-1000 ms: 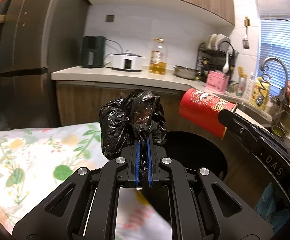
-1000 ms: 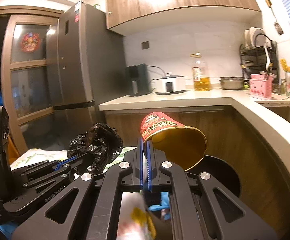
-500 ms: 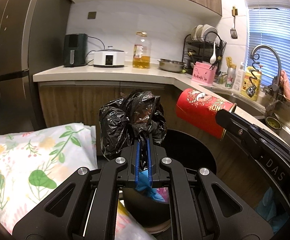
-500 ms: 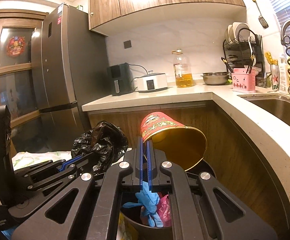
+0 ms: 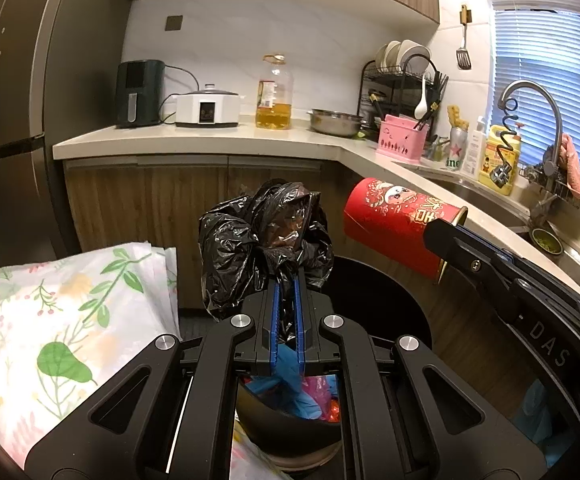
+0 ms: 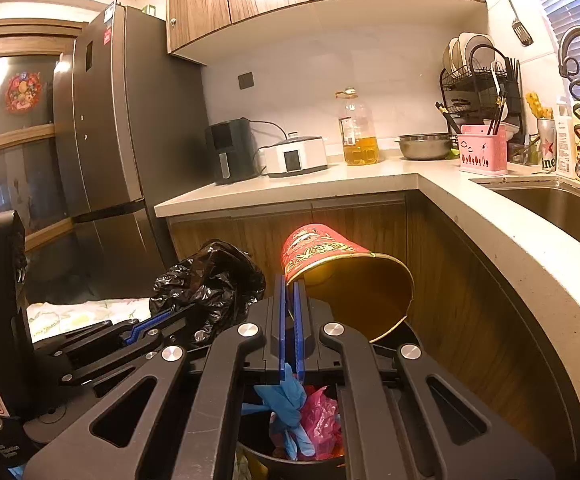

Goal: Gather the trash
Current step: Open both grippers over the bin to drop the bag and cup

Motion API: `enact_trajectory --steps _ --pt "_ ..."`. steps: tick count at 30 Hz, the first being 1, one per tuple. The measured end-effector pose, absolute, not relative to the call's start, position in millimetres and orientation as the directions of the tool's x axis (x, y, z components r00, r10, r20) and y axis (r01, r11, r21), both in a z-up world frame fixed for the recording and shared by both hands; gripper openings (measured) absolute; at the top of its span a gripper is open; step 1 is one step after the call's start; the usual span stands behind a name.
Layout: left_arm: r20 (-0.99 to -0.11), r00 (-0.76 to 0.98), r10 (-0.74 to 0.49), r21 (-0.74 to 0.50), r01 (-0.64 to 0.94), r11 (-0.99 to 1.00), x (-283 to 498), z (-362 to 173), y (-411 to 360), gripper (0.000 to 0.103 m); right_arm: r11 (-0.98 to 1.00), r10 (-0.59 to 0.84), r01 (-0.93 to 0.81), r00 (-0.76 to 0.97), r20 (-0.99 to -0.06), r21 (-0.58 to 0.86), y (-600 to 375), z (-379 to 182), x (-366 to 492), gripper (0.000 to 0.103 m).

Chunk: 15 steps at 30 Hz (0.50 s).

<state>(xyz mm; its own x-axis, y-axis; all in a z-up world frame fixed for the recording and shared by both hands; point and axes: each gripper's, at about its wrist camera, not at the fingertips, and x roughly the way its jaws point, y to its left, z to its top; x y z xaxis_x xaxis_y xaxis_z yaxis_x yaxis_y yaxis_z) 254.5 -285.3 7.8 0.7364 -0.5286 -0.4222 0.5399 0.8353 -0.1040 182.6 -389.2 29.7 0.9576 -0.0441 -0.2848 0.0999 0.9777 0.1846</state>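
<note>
My left gripper (image 5: 286,280) is shut on a crumpled black plastic bag (image 5: 264,240) and holds it in the air; the bag also shows in the right wrist view (image 6: 210,284). My right gripper (image 6: 289,280) is shut on the rim of a red paper cup (image 6: 329,252), tipped on its side with its gold inside facing me; the cup also shows in the left wrist view (image 5: 397,224). Both hang over a round black trash bin (image 6: 290,460) that holds blue gloves (image 6: 290,400) and pink plastic (image 6: 321,416). The bin's open lid (image 5: 381,304) stands behind it.
A floral cloth (image 5: 50,328) covers a surface at the left. A wooden cabinet (image 5: 170,208) under a pale L-shaped counter (image 6: 489,216) closes off the back and right. The counter bears an air fryer (image 5: 138,92), cooker, oil bottle (image 5: 274,96) and sink (image 6: 561,204). A fridge (image 6: 110,128) stands left.
Both grippers have moved right and forward from above the floral cloth to above the bin, still holding the bag and the cup. The bin's contents have come into view below.
</note>
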Motion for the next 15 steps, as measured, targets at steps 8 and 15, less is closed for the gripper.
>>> enact_trajectory --steps 8,15 --pt "-0.452 0.704 -0.547 -0.116 0.562 0.819 262.7 -5.4 -294.5 0.007 0.972 -0.044 0.113 0.950 -0.311 0.207 -398.5 25.5 191.3 0.013" --pt "-0.478 0.704 -0.526 -0.109 0.547 0.830 266.2 -18.4 -294.3 0.057 0.964 -0.087 0.157 0.950 -0.301 0.215 -403.6 27.4 184.4 0.051"
